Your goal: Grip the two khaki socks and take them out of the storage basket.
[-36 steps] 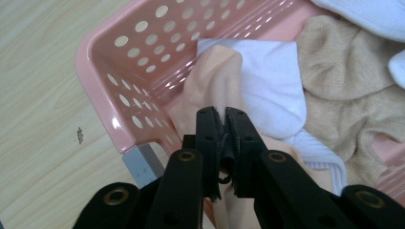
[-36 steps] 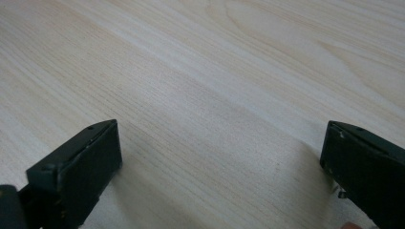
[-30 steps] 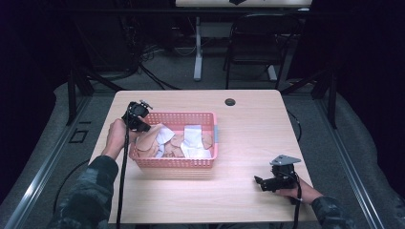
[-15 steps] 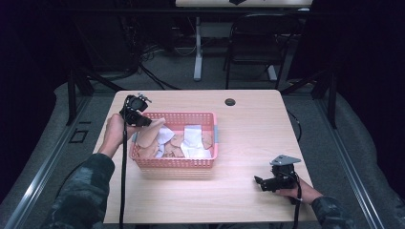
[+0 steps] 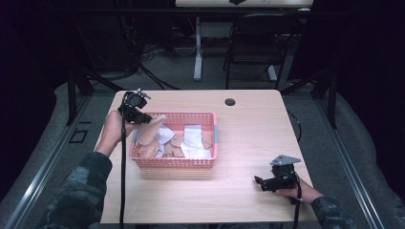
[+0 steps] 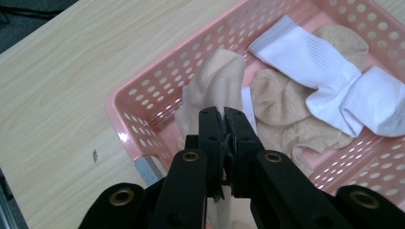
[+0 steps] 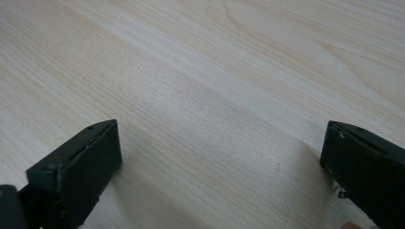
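Observation:
A pink perforated basket [image 5: 210, 161] [image 6: 143, 98] on the wooden table holds white socks [image 6: 334, 81] and beige socks [image 6: 282, 102]. My left gripper [image 5: 143, 118] [image 6: 224, 114] hangs over the basket's left end, shut on a peach-beige sock [image 5: 150, 131] [image 6: 217, 83] that dangles from its jaws above the pile. My right gripper [image 5: 260, 182] [image 7: 219, 157] rests low over the table at the front right, its jaws wide apart with bare wood between them.
A black round grommet [image 5: 230, 101] sits in the table near the far edge. A chair [image 5: 253, 45] and a table leg [image 5: 197, 47] stand beyond the table. Bare wood stretches between the basket and my right gripper.
My left gripper has risen over the basket's left end, lifting the peach-beige sock out of the pile. The right gripper has stayed put.

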Available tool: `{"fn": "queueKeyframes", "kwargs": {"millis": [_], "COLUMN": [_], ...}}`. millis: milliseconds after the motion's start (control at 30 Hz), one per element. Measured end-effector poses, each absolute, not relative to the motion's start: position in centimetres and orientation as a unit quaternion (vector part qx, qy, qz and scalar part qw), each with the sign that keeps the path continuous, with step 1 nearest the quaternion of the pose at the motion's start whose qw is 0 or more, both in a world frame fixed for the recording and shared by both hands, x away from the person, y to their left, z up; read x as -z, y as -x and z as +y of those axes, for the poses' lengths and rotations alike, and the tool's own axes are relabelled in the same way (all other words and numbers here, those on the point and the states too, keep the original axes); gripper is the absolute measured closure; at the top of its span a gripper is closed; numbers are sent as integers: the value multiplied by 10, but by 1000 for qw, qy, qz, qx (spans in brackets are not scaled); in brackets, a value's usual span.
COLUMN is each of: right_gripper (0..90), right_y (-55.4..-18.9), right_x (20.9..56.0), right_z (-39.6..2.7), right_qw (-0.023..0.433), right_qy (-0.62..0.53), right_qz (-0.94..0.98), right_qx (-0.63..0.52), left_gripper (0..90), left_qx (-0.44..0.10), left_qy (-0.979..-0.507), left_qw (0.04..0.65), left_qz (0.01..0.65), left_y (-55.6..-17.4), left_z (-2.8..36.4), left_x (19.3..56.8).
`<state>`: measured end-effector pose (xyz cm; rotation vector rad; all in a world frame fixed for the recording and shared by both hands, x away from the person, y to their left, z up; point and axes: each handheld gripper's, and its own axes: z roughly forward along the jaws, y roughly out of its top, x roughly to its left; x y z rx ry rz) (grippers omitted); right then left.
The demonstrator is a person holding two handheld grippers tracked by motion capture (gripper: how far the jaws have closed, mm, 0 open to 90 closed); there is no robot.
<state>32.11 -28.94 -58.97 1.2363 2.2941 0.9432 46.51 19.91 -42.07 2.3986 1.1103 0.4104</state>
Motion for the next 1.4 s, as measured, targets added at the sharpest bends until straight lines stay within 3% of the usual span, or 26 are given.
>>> {"fn": "queueKeyframes", "kwargs": {"millis": [700, 1400], "right_gripper": [0, 0], "right_y": [-321, -321], "right_x": [590, 590], "right_z": [-289, -289], "right_qw": [184, 184], "right_qy": [-438, -438], "right_qz": [814, 814], "right_qx": [-335, -335], "left_gripper": [862, 862], "left_qx": [-166, -191], "left_qy": [-861, -837], "left_qw": [255, 258], "left_qz": [408, 443], "left_y": [-455, -444], "left_z": [218, 264], "left_x": [391, 380]}}
